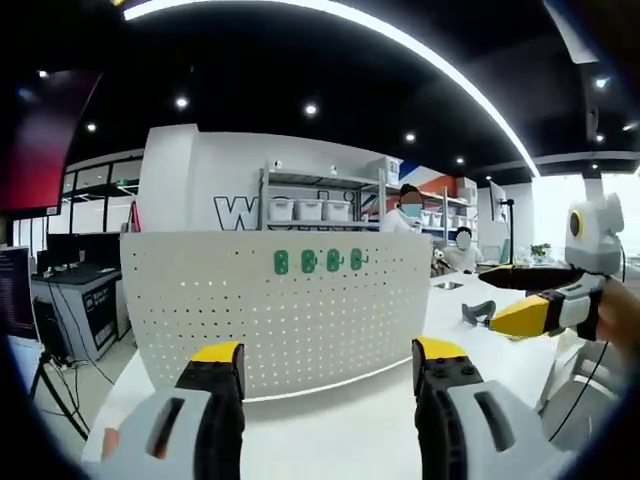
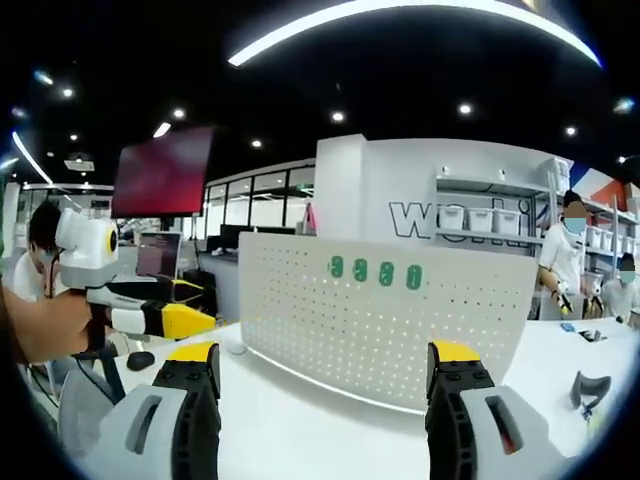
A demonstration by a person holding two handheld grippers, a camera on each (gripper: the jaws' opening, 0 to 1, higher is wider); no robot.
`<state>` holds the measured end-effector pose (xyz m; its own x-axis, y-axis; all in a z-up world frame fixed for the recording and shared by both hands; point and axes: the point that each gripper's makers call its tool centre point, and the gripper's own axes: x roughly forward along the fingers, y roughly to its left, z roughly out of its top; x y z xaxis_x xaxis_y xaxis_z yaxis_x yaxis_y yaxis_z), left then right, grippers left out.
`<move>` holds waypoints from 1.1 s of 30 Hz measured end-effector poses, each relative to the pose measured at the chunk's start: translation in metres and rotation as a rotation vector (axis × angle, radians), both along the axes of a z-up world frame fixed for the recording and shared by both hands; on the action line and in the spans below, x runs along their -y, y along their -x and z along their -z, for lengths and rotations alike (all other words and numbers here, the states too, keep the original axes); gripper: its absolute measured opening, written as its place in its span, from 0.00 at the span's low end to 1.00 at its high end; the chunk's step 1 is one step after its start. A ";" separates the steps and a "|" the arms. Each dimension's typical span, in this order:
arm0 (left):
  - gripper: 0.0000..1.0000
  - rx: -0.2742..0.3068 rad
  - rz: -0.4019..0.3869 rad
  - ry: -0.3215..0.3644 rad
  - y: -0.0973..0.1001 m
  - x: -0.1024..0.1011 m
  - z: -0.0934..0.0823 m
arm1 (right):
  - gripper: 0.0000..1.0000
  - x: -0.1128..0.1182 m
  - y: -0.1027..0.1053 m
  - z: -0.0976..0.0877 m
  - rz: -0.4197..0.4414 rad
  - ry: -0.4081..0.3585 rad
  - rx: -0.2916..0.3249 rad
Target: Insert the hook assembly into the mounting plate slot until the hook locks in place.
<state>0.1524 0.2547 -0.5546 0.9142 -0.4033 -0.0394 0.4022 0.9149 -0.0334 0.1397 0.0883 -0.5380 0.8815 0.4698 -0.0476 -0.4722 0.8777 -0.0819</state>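
A white pegboard plate [image 1: 285,315] [image 2: 390,325] stands upright on the white table, with several green hooks [image 1: 320,261] [image 2: 375,271] in a row near its top edge. A dark grey hook piece [image 1: 478,312] [image 2: 588,390] lies on the table to the right of the plate. My left gripper [image 1: 328,355] is open and holds nothing, facing the plate from a short way off; it also enters the right gripper view from the left [image 2: 185,305]. My right gripper [image 2: 325,355] is open and holds nothing; its yellow-tipped jaws enter the left gripper view close to the grey piece [image 1: 520,318].
The white table [image 1: 350,420] [image 2: 300,420] runs in front of the plate. A small dark object [image 2: 140,360] and a white round one [image 2: 236,348] lie at its left end. Shelves with white bins [image 1: 310,208] and seated people [image 2: 565,255] are behind.
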 end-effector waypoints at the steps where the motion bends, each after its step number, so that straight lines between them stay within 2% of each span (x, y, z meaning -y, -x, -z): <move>1: 0.70 0.000 0.001 0.003 0.003 -0.001 0.000 | 0.86 0.001 0.001 0.000 0.003 -0.001 0.002; 5: 0.71 0.000 0.005 0.010 0.013 -0.004 0.002 | 0.87 0.008 0.006 0.002 0.026 -0.004 0.005; 11: 0.74 0.015 0.022 0.027 0.023 -0.004 -0.001 | 0.90 0.021 0.015 -0.007 0.078 -0.044 0.055; 16: 0.83 0.031 0.036 0.046 0.026 -0.002 -0.005 | 0.99 0.028 0.016 -0.010 0.102 -0.069 0.077; 20: 0.93 0.046 0.041 0.070 0.025 -0.001 -0.012 | 1.00 0.027 0.017 -0.013 0.105 -0.091 0.089; 23: 1.00 0.059 0.045 0.081 0.025 0.001 -0.014 | 1.00 0.023 0.020 -0.021 0.090 -0.118 0.127; 27: 1.00 0.061 0.052 0.076 0.025 0.001 -0.015 | 1.00 0.024 0.020 -0.025 0.098 -0.112 0.150; 33: 1.00 0.075 0.033 0.056 0.018 -0.007 -0.019 | 1.00 0.032 0.014 -0.026 0.127 -0.095 0.145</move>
<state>0.1342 0.2620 -0.5360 0.8998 -0.4331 0.0527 0.4356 0.8986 -0.0529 0.1253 0.0561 -0.5118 0.9284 0.3508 0.1228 -0.3466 0.9364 -0.0547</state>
